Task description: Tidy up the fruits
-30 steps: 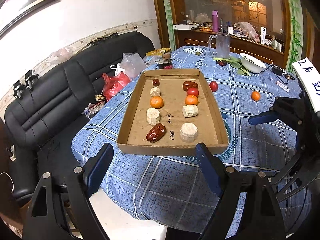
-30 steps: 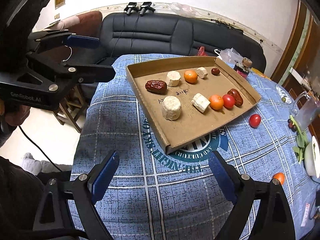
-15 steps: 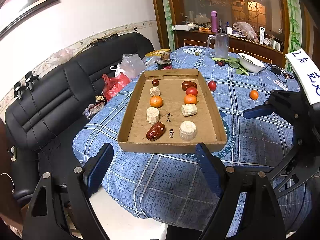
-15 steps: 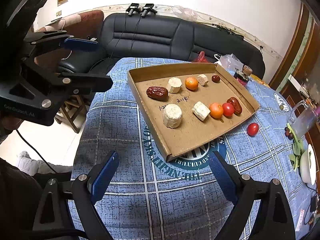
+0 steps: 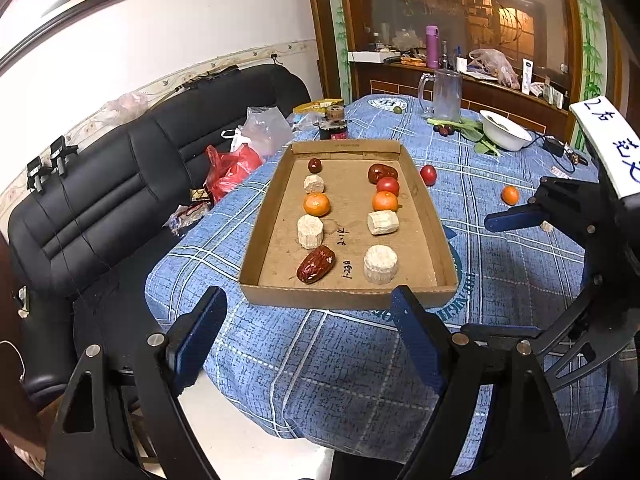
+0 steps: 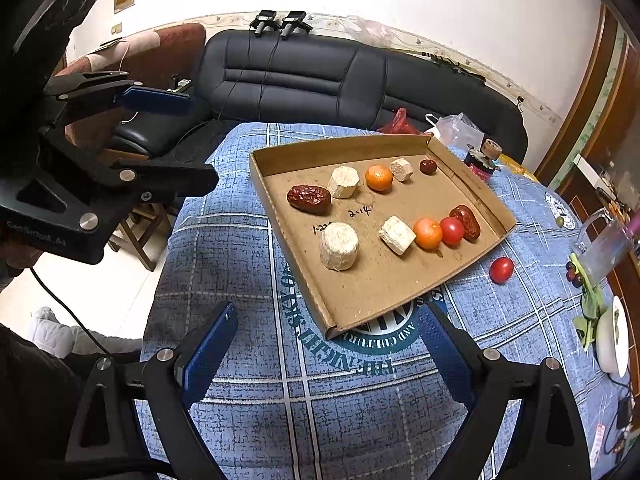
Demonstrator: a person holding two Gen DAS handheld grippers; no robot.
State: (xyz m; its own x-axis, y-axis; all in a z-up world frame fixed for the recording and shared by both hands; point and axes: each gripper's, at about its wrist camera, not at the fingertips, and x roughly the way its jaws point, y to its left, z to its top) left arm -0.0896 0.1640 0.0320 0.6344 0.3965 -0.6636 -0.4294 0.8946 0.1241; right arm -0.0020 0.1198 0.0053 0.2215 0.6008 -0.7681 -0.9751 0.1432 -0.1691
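A cardboard tray (image 5: 434, 220) lies on the blue checked cloth of the desk (image 5: 500, 272), its short end at the near edge. Inside, the fruits stand in two rows running away from that edge. The left row holds a date (image 5: 315, 264) nearest the edge, then a pale chunk (image 5: 309, 231), an orange (image 5: 317, 204), a smaller chunk (image 5: 313, 183) and a small dark fruit (image 5: 315, 165). The right row holds a round pale chunk (image 5: 380, 263), a lying chunk (image 5: 383, 222), a second orange (image 5: 385, 201) touching a tomato (image 5: 387, 186), and a second date (image 5: 382, 172) at the far end.

Outside the tray, a loose tomato (image 5: 428, 174) sits on the cloth just beside the tray's right wall, and a loose orange (image 5: 510, 195) lies well apart toward the right edge. A white bowl (image 5: 505, 135) and a glass mug (image 5: 444, 94) stand near the far edge.

The left tool (image 5: 308, 336) hovers off the near edge of the desk, short of the tray, its blue pads wide apart and gripping nothing. The right tool (image 6: 328, 350) hangs over the cloth by the tray's near right corner, jaws likewise spread wide and empty.
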